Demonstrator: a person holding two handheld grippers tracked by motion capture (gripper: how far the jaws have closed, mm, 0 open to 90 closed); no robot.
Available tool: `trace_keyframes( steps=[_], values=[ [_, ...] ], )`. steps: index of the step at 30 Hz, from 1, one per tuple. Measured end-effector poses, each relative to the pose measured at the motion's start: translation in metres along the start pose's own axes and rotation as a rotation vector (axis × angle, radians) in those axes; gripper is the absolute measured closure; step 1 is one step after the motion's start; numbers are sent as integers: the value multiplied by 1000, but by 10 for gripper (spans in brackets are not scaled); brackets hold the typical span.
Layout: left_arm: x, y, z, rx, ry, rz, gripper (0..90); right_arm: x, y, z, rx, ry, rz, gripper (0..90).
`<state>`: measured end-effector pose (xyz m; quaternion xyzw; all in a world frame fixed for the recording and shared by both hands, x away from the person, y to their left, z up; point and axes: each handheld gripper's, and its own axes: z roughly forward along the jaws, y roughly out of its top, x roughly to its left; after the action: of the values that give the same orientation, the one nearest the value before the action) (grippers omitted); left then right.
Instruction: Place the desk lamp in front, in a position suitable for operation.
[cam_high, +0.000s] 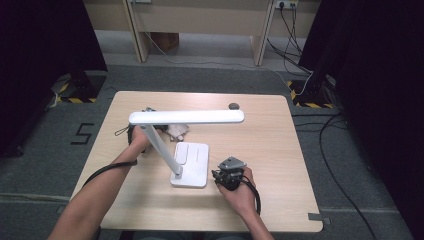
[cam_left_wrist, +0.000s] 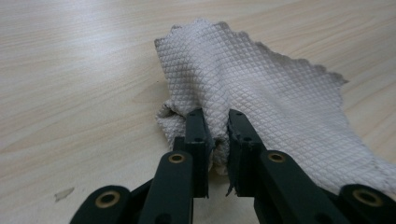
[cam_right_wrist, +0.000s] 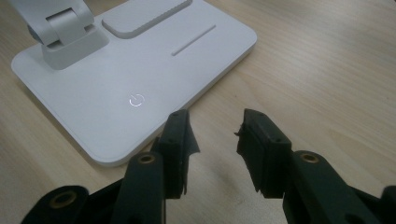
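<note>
Waffle-textured beige cloth (cam_left_wrist: 261, 93) is lying crumpled on the wooden desk (cam_high: 280, 145), behind the white lamp (cam_high: 187, 117), and your left gripper (cam_left_wrist: 215, 122) is clamping a fold of it between its jaws. Your right gripper (cam_right_wrist: 212, 122) is hovering just beside the lamp base (cam_right_wrist: 140, 70) near its power symbol (cam_right_wrist: 136, 99), jaws apart and holding nothing. From above, your left hand (cam_high: 140, 137) is probably resting low on the desk, though the lamp arm is partly hiding it.

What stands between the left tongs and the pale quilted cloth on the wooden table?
Nothing visible: the left tongs already pinch a fold of the pale quilted cloth on the wooden table; nothing separates them.
</note>
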<state>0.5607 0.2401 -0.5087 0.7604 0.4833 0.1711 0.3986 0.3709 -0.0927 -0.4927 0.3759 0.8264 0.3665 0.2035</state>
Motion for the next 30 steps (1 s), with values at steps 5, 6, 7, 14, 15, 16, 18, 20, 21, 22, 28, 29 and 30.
trace_keyframes(
  steps=[5, 6, 7, 14, 15, 16, 18, 20, 21, 22, 28, 29, 30],
  values=[
    [-2, -7, -28, -51, -23, -8, 803, 0, 0, 2, -5, 2, -3, 625],
    [-2, -9, -36, -72, -26, -12, 802, 0, 0, 2, -5, 2, -4, 625],
    [-2, -9, -36, -72, -26, -12, 803, 0, 0, 2, -5, 2, -4, 625],
    [-5, -24, -93, -169, -29, 6, 803, 5, 0, 7, -14, 8, -14, 628],
    [-7, -26, -100, -178, -29, 8, 803, 5, 0, 7, -10, 7, -11, 628],
    [-8, -29, -107, -183, -27, 17, 803, 6, 0, 8, -12, 11, -15, 628],
    [-10, -34, -121, -192, -22, 34, 803, 7, 0, 10, -6, 19, -20, 628],
    [-12, -41, -133, -207, -19, 27, 802, 9, 0, 10, -10, 24, -26, 628],
    [-13, -44, -139, -215, -17, 24, 802, 9, 0, 10, -10, 25, -28, 628],
    [-13, -44, -139, -215, -17, 24, 803, 9, 0, 10, -10, 25, -28, 628],
    [-18, -64, -174, -268, -3, 10, 803, 5, 0, 7, -28, 23, -23, 627],
    [-18, -66, -179, -274, -1, 2, 802, 4, 0, 6, -29, 20, -20, 627],
    [-18, -66, -179, -274, -1, 2, 802, 3, -1, 5, -33, 18, -14, 627]
  ],
)
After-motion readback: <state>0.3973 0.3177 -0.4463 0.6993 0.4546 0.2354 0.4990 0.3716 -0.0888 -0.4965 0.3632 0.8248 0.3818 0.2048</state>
